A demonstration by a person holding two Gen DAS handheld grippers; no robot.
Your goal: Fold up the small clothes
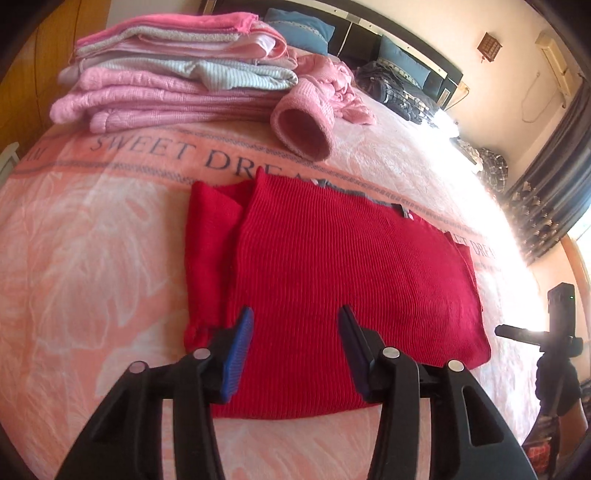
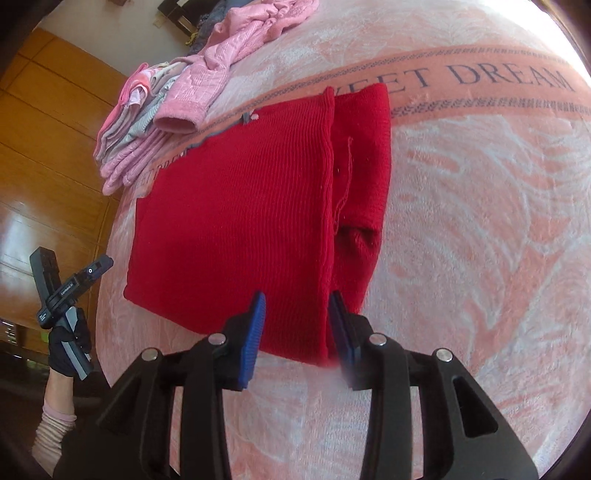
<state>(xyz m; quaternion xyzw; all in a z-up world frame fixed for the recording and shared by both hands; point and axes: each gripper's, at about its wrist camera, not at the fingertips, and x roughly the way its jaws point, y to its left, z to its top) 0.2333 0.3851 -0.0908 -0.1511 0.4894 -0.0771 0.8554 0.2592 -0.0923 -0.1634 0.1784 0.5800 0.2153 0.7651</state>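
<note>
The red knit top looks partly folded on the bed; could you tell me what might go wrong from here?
1. The red knit top has a folded-in flap lying loose, which a lift may spill open.
2. Both claws, left and right, are open, so a shallow pinch might catch only the top layer.

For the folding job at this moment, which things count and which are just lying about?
In the job:
- red knitted garment, partly folded
- left gripper, open
- right gripper, open
- stack of folded clothes
- unfolded pink garment

Lying about:
- blanket with lettering
- blue pillows
- dark bedding
</note>
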